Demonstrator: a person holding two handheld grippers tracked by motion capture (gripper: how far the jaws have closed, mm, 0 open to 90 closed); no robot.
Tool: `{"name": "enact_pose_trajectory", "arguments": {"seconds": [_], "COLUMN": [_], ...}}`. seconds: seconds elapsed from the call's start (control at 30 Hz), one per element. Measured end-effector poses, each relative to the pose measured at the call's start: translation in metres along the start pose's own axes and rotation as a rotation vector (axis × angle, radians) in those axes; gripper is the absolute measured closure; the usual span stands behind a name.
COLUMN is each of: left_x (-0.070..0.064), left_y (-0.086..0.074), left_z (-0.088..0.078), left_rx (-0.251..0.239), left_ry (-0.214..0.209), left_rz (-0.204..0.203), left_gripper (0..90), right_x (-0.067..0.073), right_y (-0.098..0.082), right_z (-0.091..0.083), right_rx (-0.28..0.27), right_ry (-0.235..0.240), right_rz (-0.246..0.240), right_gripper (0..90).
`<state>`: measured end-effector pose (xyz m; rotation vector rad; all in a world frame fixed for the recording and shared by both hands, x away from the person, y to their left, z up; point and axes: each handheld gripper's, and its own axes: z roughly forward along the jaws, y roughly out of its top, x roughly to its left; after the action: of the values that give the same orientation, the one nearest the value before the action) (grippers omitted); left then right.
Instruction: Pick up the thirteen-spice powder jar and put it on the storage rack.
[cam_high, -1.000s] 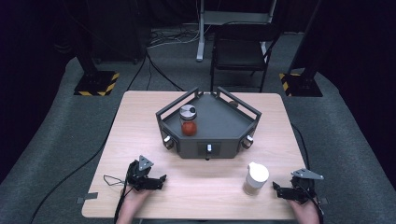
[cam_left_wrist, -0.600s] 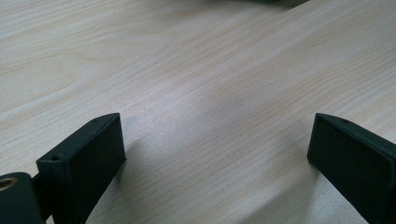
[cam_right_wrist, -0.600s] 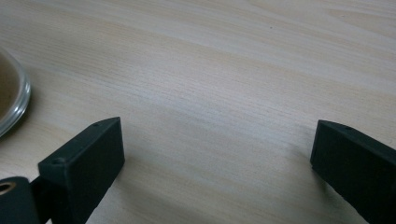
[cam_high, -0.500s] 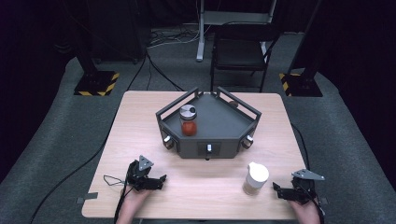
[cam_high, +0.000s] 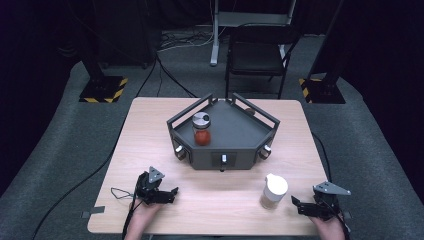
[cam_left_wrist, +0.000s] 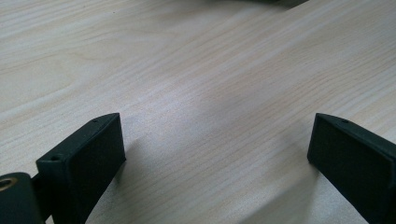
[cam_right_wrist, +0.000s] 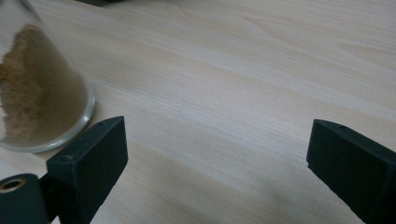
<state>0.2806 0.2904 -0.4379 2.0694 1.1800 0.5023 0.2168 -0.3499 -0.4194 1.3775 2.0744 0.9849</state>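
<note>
A glass jar of tan powder with a white lid (cam_high: 273, 191) stands near the table's front right; its base (cam_right_wrist: 32, 93) shows at the left of the right gripper view. My right gripper (cam_high: 297, 204) lies low on the table just right of it, apart from it. Its jaws (cam_right_wrist: 215, 154) are open and have just been closing a little, with bare wood between them. My left gripper (cam_high: 171, 193) rests at the front left, open (cam_left_wrist: 215, 149) over bare wood. A jar of red contents with a silver lid (cam_high: 201, 129) stands in the dark tray (cam_high: 240, 132).
The dark angular tray with raised rails sits mid-table, its front wall (cam_high: 222, 160) facing me. A black chair (cam_high: 257, 55) and stands with striped bases (cam_high: 102, 90) are beyond the far edge. A cable (cam_high: 117, 192) trails from the left gripper.
</note>
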Motion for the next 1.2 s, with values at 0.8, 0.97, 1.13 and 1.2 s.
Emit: {"name": "enact_pose_trajectory", "arguments": {"seconds": [0.8, 0.97, 1.13, 1.2], "left_x": [0.0, 0.0, 0.0, 0.0], "left_y": [0.0, 0.0, 0.0, 0.0], "left_z": [0.0, 0.0, 0.0, 0.0], "left_rx": [0.0, 0.0, 0.0, 0.0], "left_ry": [0.001, 0.001, 0.0, 0.0], "left_rz": [0.0, 0.0, 0.0, 0.0], "left_gripper": [4.1, 4.0, 4.0, 4.0], "right_x": [0.01, 0.012, 0.014, 0.014], "right_y": [0.01, 0.013, 0.015, 0.015], "right_z": [-0.022, -0.024, -0.024, -0.023], "right_rx": [-0.049, -0.054, -0.053, -0.058], "right_ry": [0.136, 0.161, 0.188, 0.198], "right_rz": [-0.086, -0.105, -0.116, -0.118], "right_gripper": [6.4, 7.0, 7.0, 7.0]}}
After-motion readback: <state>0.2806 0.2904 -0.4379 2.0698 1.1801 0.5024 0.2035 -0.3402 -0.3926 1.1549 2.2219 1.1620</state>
